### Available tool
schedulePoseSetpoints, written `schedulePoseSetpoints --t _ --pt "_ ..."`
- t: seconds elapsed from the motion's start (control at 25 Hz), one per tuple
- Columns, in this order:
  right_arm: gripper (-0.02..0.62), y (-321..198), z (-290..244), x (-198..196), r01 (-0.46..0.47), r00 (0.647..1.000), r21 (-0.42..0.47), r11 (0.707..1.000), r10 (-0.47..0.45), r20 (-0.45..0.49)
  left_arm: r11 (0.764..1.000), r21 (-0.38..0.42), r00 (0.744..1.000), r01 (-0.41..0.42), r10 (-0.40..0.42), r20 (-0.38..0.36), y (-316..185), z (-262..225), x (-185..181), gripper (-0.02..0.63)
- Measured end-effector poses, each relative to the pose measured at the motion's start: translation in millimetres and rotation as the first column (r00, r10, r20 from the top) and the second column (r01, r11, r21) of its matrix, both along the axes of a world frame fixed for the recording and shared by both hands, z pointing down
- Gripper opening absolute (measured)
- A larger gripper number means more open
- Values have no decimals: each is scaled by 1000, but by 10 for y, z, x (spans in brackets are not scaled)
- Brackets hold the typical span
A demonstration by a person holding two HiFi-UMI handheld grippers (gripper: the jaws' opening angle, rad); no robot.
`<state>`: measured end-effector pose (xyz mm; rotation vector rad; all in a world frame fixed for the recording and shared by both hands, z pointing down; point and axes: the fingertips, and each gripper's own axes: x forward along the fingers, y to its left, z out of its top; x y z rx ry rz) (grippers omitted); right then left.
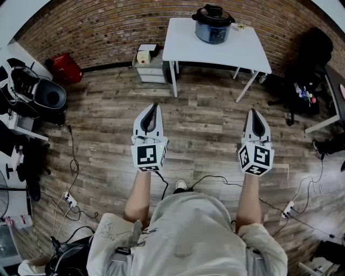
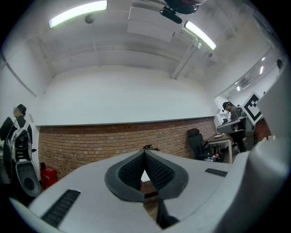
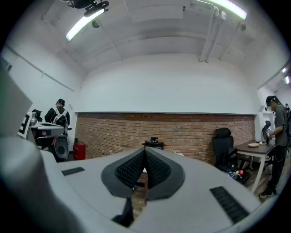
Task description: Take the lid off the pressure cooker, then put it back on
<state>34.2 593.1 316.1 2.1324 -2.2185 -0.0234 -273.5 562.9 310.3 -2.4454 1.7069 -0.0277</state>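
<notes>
Brick-wall room, pressure cooker [image 1: 214, 26] far off on table [image 1: 237, 51]. Left gripper [image 1: 155, 106], right gripper [image 1: 253, 111] clenched empty; to be opened near lid [image 1: 213, 11].

Pressure cooker [image 1: 213, 24] on counter's [image 1: 215, 53] far side; drawer unit [image 1: 151, 70] left of counter; left hand-held gripper [image 1: 153, 108] and right hand-held gripper [image 1: 253, 113] well before it.

Nothing legible here: no word, no number, no brand. The cooker [image 1: 213, 24] shows a front panel, but it is far too small to read. The only signs are black-and-white square markers, patterns rather than letters. One set is on the left cube [image 1: 149, 155] of the left gripper [image 1: 155, 107], another on the right cube [image 1: 255, 158] of the right gripper [image 1: 253, 112].
</notes>
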Motion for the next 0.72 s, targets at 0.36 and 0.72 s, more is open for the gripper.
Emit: schedulePoseSetpoints --t 0.36,0.72 --pt "15 -81 51 -159 -8 1000 -8 1000 8 -6 1000 -5 1000 -25 25 -7 -123 89 -104 14" --pt "17 -309 60 1 9 998 40 999 -12 62 1000 -10 999 -23 24 24 -407 126 48 14"
